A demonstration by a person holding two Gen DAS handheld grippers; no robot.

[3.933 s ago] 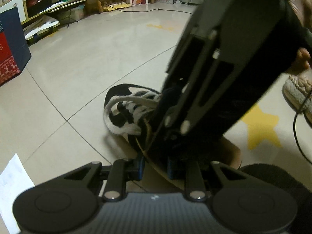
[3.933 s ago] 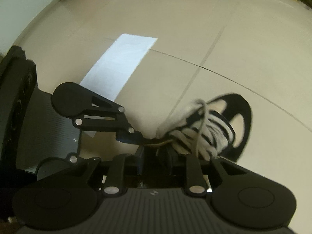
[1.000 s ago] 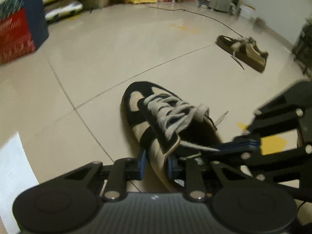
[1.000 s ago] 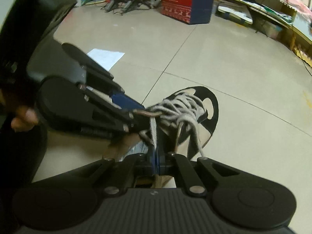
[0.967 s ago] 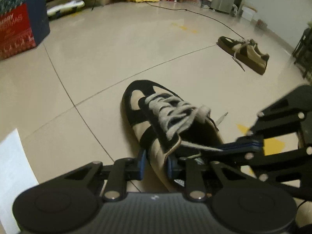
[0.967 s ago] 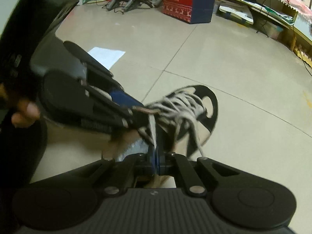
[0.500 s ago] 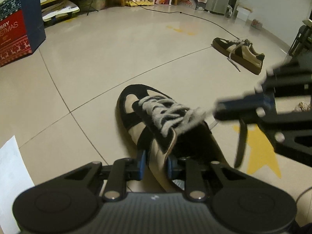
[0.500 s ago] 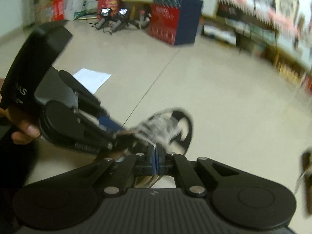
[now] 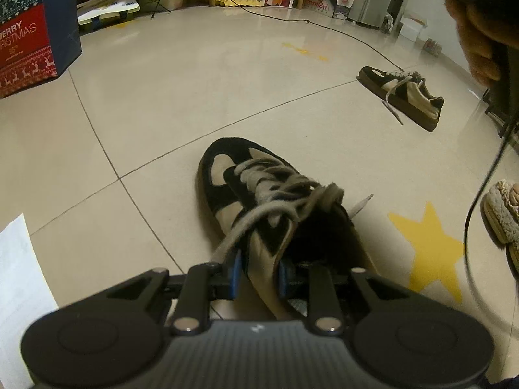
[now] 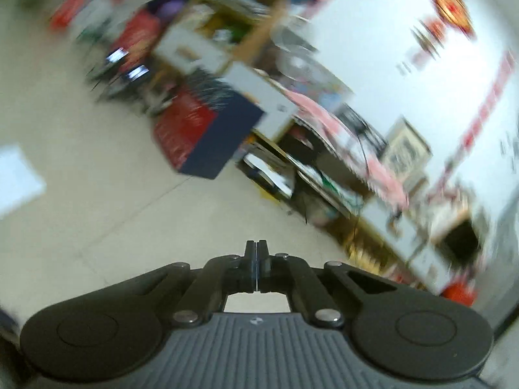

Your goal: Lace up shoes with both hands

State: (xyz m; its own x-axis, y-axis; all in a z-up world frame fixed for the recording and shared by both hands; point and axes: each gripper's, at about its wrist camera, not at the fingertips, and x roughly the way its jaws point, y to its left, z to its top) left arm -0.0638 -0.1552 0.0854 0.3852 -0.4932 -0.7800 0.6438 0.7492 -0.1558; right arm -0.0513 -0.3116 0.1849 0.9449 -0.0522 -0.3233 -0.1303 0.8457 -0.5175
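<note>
The black-and-beige suede shoe (image 9: 259,201) was clamped at its collar by the left gripper (image 9: 258,274); the closed, empty right gripper (image 10: 256,259) meant its grey lace (image 9: 292,194) could loosen.

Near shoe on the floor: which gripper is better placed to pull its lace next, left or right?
Probably the left. The left gripper is clamped on the near shoe at its collar, with the lace right beside its fingers. The right gripper is shut on nothing, facing blurred shelves.

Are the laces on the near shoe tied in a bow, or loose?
Loose. The laces cross the near shoe without a bow; one end lies on the floor to its right.
</note>
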